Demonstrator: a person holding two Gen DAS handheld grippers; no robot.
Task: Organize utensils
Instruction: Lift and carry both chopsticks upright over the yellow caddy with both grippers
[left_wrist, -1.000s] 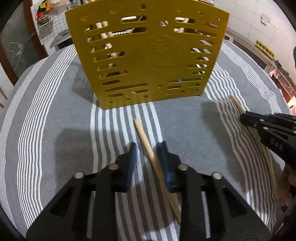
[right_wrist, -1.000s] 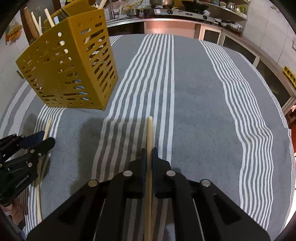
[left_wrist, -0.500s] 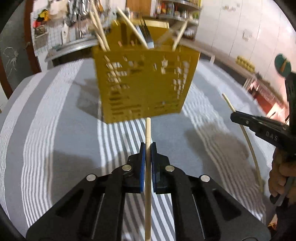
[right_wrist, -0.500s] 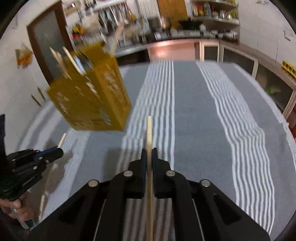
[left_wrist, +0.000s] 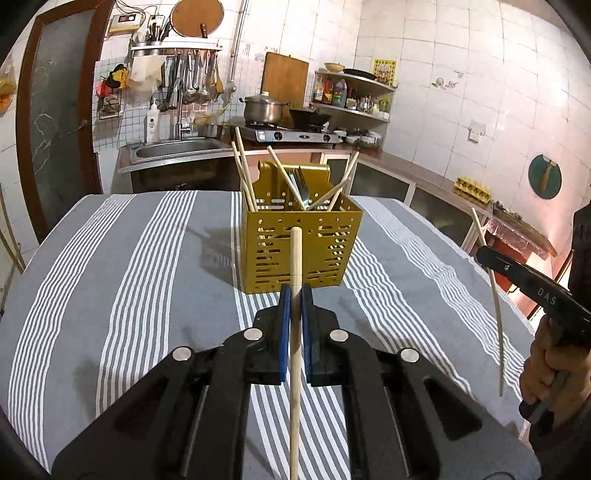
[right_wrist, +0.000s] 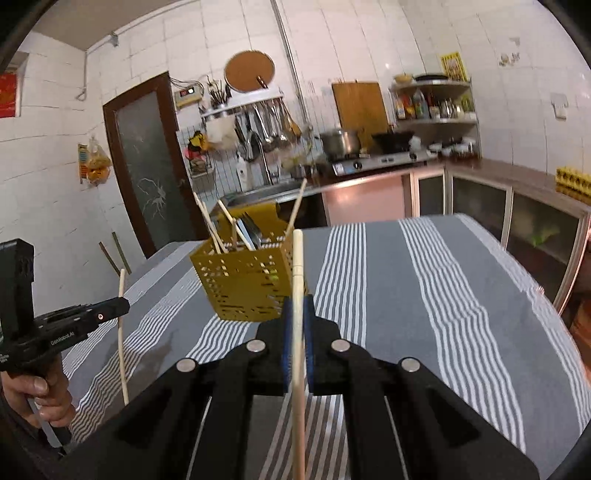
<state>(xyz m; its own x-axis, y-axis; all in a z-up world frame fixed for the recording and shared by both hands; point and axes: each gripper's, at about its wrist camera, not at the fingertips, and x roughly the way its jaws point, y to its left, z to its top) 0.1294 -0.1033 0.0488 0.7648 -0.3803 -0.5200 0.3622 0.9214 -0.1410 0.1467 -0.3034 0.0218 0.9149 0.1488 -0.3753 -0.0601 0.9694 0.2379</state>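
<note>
Chopsticks: left gripper (left_wrist: 294, 295) clamps one chopstick (left_wrist: 295, 258), right gripper (right_wrist: 297, 306) another (right_wrist: 297, 266); yellow holder (left_wrist: 299, 251), seemingly upright, stands ahead of both.

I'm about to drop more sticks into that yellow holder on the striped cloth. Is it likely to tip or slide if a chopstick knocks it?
The yellow holder looks like thin perforated sheet, so probably light and easy to nudge. It stands tall on a soft striped cloth, with chopsticks leaning out above its rim, so a knock near the top might rock it. Its square base should resist tipping somewhat.
</note>
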